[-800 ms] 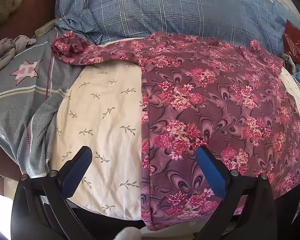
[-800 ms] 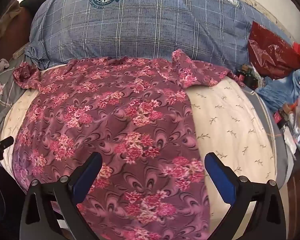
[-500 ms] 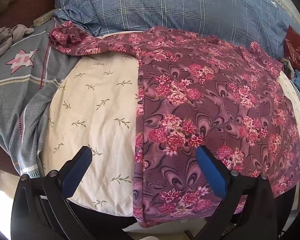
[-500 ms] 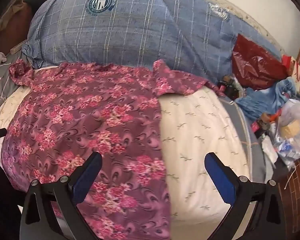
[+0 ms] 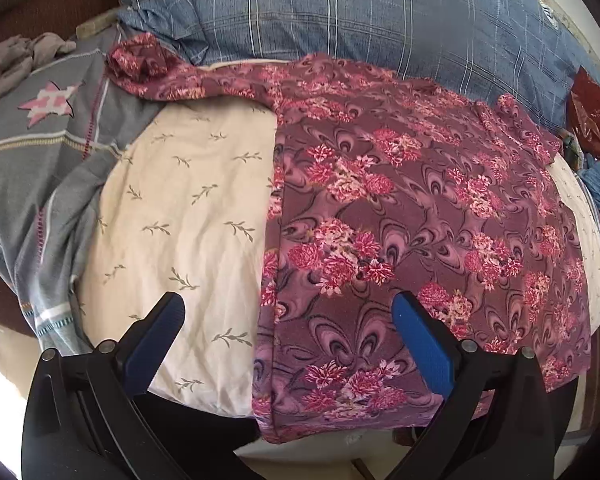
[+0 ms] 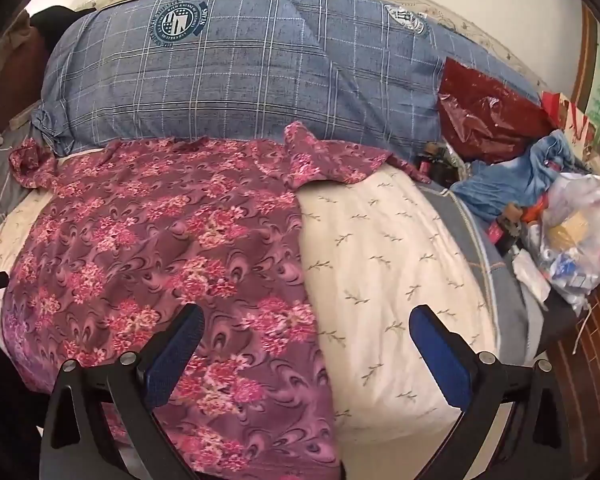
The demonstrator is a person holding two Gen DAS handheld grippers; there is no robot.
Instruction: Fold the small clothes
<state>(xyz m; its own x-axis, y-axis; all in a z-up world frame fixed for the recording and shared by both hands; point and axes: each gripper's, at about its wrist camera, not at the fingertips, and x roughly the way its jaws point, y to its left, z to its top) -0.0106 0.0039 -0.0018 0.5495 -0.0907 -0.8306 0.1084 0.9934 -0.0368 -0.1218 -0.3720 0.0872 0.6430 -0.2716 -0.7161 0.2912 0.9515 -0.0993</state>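
Left wrist view is showing both claws, left gripper (image 5: 286, 344) and right gripper (image 6: 306, 354), gaping empty above the limp, light floral garment (image 5: 420, 208), likely best pinched at its near hem corners.

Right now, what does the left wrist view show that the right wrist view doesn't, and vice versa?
Left wrist only: the pink star print on the grey bedding at the left. Right wrist only: a clear plastic bag, blue clothing and the quilt's round emblem. Both: the floral garment spread on the cream leaf-print sheet, the blue plaid quilt, the dark red bag.
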